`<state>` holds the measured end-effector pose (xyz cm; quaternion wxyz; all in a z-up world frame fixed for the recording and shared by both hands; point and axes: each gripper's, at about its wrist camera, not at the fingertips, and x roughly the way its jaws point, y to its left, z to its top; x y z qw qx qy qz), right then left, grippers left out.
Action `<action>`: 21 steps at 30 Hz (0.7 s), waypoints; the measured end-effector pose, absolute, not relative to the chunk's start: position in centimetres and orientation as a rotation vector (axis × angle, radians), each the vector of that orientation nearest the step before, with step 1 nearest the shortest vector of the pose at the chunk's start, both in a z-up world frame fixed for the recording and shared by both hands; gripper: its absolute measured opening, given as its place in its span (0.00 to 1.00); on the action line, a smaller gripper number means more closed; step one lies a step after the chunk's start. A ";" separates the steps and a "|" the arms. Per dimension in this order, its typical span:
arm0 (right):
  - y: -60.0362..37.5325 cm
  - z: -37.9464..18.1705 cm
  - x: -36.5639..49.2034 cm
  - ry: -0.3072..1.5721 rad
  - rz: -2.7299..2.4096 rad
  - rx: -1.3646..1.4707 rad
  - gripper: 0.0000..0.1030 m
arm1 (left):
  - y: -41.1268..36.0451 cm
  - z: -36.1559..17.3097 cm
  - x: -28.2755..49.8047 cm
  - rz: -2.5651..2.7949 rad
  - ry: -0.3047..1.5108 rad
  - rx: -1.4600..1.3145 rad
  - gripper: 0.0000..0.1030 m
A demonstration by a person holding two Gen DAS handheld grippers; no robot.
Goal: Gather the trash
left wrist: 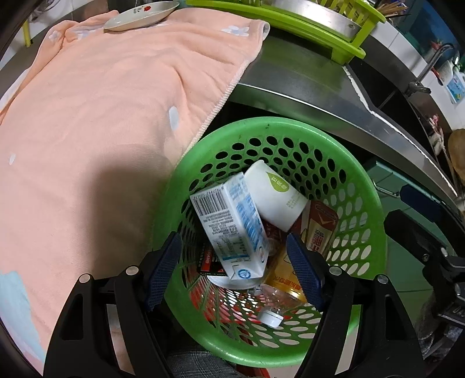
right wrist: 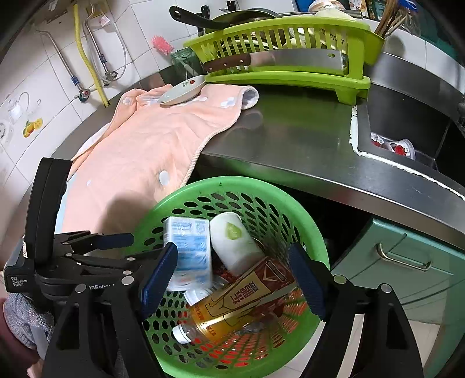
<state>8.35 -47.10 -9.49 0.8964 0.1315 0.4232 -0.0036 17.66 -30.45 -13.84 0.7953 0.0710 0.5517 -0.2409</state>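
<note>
A green perforated trash basket (left wrist: pixel 375 221) (right wrist: pixel 314 232) stands on the floor below the counter edge. Inside lie a blue and white carton (left wrist: pixel 229 218) (right wrist: pixel 189 250), a white cup with a green leaf mark (left wrist: pixel 273 194) (right wrist: pixel 232 241) and a yellow drink bottle with a brown label (left wrist: pixel 290 276) (right wrist: pixel 241 296). My left gripper (left wrist: pixel 235 267) is open and empty above the basket. It also shows in the right wrist view (right wrist: pixel 116 241). My right gripper (right wrist: pixel 232 282) is open and empty over the basket.
A peach towel (left wrist: pixel 101 116) (right wrist: pixel 145 139) covers the steel counter (right wrist: pixel 290 136), with a small plate (left wrist: pixel 139 17) (right wrist: pixel 183 90) on it. A lime dish rack (right wrist: pixel 290 58) holds a cleaver (right wrist: pixel 276 58). A sink (right wrist: pixel 407 130) with cups lies right. Green cabinet (right wrist: pixel 407 261) below.
</note>
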 end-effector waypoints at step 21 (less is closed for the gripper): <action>-42.5 -6.1 3.4 0.777 -0.050 0.191 0.87 | -22.7 -6.6 12.1 -0.496 0.939 0.125 0.80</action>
